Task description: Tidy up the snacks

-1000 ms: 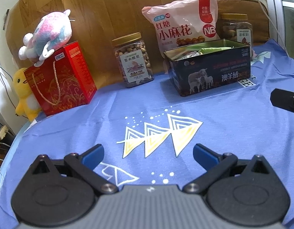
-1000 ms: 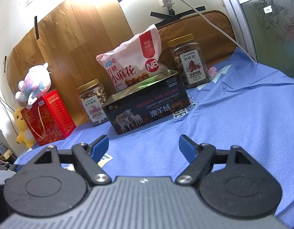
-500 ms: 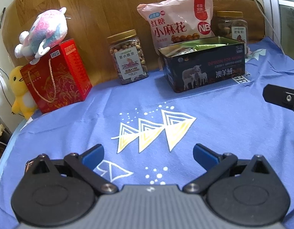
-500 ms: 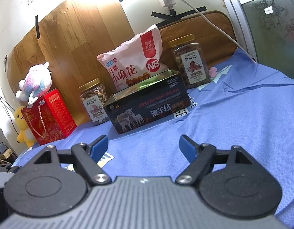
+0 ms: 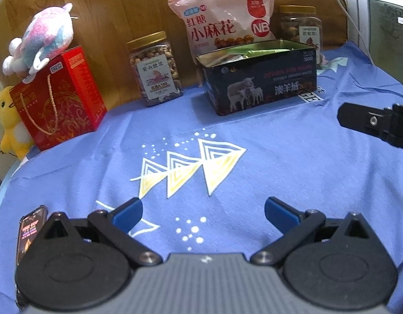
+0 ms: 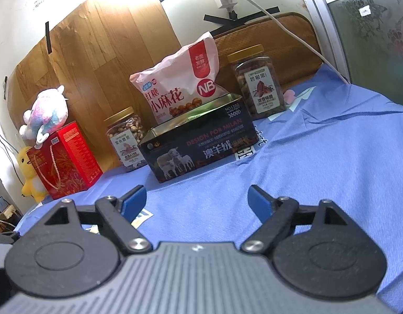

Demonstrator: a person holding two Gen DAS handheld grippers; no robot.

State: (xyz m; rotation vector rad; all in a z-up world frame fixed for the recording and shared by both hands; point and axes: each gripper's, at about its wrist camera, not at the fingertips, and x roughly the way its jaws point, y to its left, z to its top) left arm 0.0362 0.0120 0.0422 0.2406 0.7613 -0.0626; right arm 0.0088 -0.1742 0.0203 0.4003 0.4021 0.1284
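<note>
Grippers low over blue cloth: left gripper fingers apart, empty; right gripper jaws just opened wider, nothing between. Phone beside left gripper. Beyond, open tin holds packets. Behind it stand the snack bag and two nut jars.

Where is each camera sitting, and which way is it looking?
Left wrist: on the left gripper, looking along its open fingers down over the blue cloth; part of the right gripper shows at the right edge.
Right wrist: on the right gripper, jaws open and empty after just widening, looking more level toward the wooden board.
Both see the dark tin, snack bag and red box.
</note>
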